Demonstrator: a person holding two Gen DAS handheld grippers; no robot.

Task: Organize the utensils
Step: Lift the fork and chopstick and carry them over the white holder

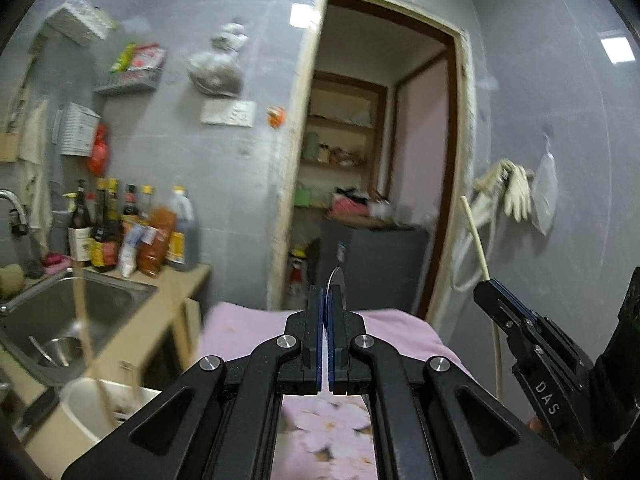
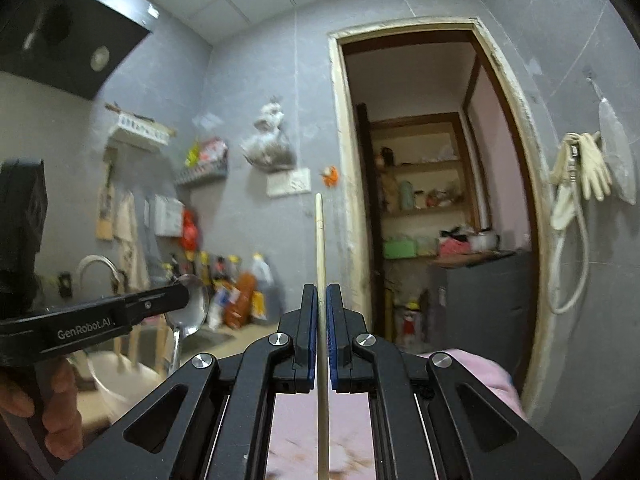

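Between right gripper (image 2: 323, 312) pads, chopstick (image 2: 319, 240) upright

Black tongs (image 1: 325, 320), blue-lined pads (image 2: 310, 320), silver pivot screws, white "GenRobot.AI" and "DAS" lettering.

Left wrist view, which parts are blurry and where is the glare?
Left wrist view: sink and chopsticks lower left smear with motion; the left gripper stays sharp; bright lamp reflections glare on the wall tiles. Right wrist view: bottles blur.
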